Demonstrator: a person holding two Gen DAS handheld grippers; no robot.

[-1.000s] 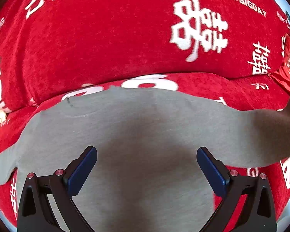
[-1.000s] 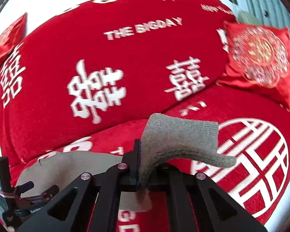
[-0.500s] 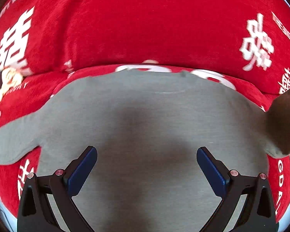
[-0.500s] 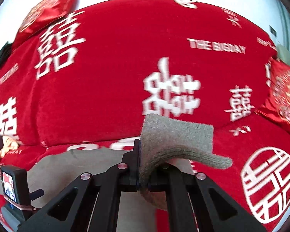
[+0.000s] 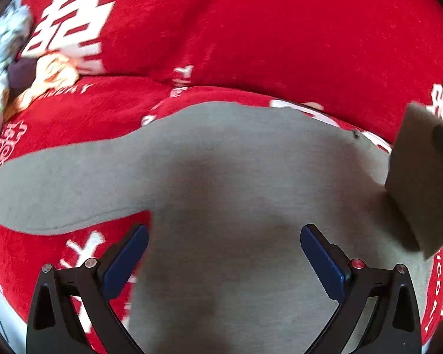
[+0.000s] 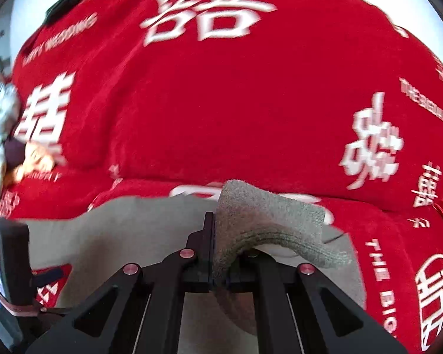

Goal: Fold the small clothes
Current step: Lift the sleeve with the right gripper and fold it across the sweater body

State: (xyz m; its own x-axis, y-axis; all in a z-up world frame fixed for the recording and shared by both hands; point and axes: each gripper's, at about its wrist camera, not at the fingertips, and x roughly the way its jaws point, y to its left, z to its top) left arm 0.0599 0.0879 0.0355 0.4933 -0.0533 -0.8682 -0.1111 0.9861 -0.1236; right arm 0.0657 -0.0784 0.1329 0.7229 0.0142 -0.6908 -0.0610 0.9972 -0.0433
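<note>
A grey long-sleeved top (image 5: 221,177) lies flat on a red sofa seat, its left sleeve (image 5: 59,183) stretched out to the left. My left gripper (image 5: 224,253) is open and empty, hovering over the top's body. My right gripper (image 6: 218,253) is shut on the ribbed cuff (image 6: 265,224) of the right sleeve and holds it lifted above the top (image 6: 133,230). That lifted cuff also shows at the right edge of the left wrist view (image 5: 422,177). The left gripper's body (image 6: 6,265) shows at the right wrist view's left edge.
The red sofa cover (image 5: 280,44) has white characters and a tall backrest (image 6: 221,103) behind the seat. A pile of other clothes (image 5: 17,73) lies at the far left of the seat, also in the right wrist view (image 6: 3,135).
My right gripper has carried the sleeve cuff leftward over the top. My left gripper has swung left, so the left sleeve and the clothes pile have come into view.
</note>
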